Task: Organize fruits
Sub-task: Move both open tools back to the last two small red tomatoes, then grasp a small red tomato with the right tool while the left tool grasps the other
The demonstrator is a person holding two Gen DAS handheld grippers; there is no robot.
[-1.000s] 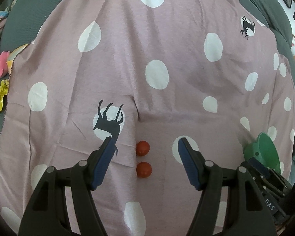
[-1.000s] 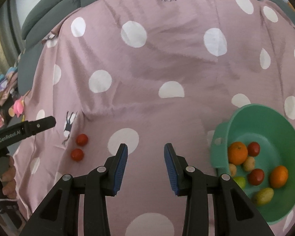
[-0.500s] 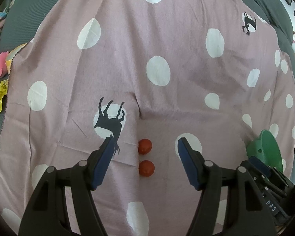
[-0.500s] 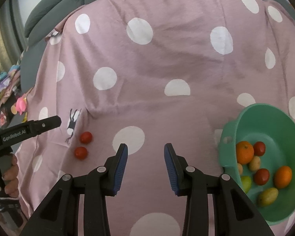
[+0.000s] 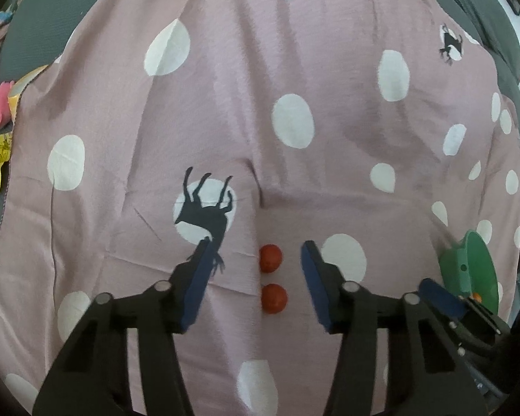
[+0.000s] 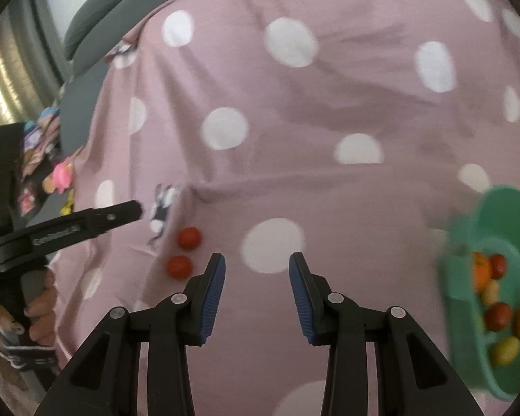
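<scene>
A pink cloth (image 5: 225, 111) with white polka dots and black deer silhouettes covers the bed-like surface, soft and creased, with a fold running down toward the fruit. At 3 o'clock in the right wrist view sits a green plastic bowl (image 6: 468, 353), round and smooth-walled, blurred here, holding oranges, red fruits and yellowish ones; in the left wrist view only its rim shows at 4 o'clock.

The left gripper (image 5: 256, 263) hangs spread wide over the cloth, its blue ribbed pads on black plastic arms. Two small, round, glossy red fruits lie apart from the pads in the gap: the farther red fruit (image 5: 270, 258) sits between the fingertips, the nearer red fruit (image 5: 274, 298) just behind it, toward the camera.

The right gripper (image 6: 256, 267) is also parted, holding nothing, with both red fruits lying at 10 o'clock from its fingertips, just beside its left pad.
</scene>
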